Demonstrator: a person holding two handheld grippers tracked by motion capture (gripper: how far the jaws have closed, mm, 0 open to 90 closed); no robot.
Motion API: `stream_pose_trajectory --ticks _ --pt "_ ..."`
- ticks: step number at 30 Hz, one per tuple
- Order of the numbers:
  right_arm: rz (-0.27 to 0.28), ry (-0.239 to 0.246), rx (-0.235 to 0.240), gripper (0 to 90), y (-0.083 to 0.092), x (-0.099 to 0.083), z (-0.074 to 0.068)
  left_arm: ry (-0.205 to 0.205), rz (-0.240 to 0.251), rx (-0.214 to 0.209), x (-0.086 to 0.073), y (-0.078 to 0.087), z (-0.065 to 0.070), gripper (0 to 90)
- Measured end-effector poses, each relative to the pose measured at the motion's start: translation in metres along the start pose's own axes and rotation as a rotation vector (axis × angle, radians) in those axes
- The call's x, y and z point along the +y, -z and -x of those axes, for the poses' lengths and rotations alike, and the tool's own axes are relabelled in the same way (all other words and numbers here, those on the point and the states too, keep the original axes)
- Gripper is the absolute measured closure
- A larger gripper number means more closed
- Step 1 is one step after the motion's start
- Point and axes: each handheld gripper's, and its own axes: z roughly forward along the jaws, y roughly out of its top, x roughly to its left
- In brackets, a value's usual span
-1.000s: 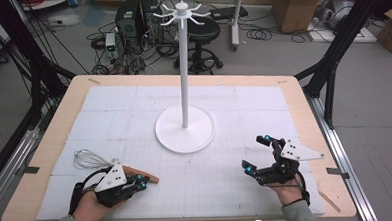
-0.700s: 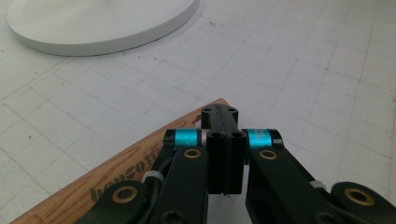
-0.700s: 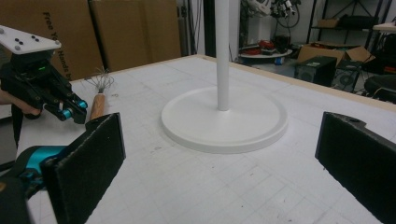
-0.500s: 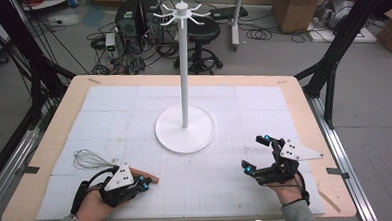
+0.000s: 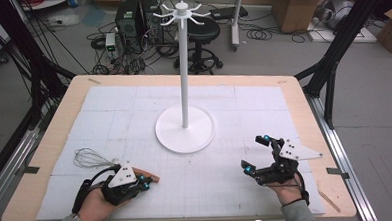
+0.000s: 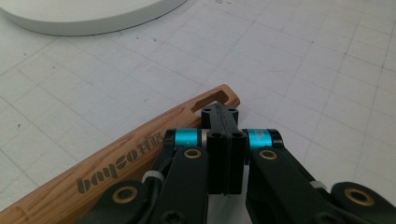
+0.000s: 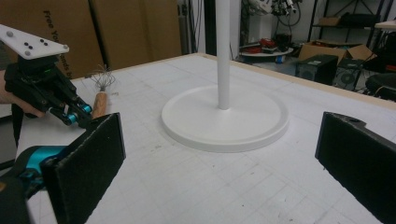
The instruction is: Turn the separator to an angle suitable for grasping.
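One whisk (image 5: pixel 98 162) lies at the near left of the table (image 5: pixel 50 147), wire head pointing far-left and wooden handle (image 6: pixel 116 163) running near-right. My left gripper (image 5: pixel 146 182) sits low beside that handle's end, palm up under it, jaws pressed together with nothing between them; the handle lies alongside them on the mat. My right gripper (image 5: pixel 253 155) rests at the near right, well apart from the whisk, wrist on the table and jaws spread wide and empty, facing the middle. Between my hands and farther off stands the white hook stand (image 5: pixel 182 66), its round base (image 5: pixel 185 136) on the gridded mat (image 5: pixel 263 102).
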Motion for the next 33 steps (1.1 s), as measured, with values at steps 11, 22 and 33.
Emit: stream_pose_trajectory --ticks 11,22,33 --pt "0.000 -0.004 0.006 0.7 -0.001 0.000 0.000 0.028 -0.001 0.006 0.006 -0.008 -0.003 90.0" --pt "-0.004 -0.012 0.006 0.7 -0.001 0.000 0.000 0.047 0.000 0.014 0.012 -0.016 -0.007 90.0" --pt "-0.002 -0.010 0.007 0.7 -0.001 0.000 0.001 0.058 -0.002 0.047 0.021 -0.028 -0.017 90.0"
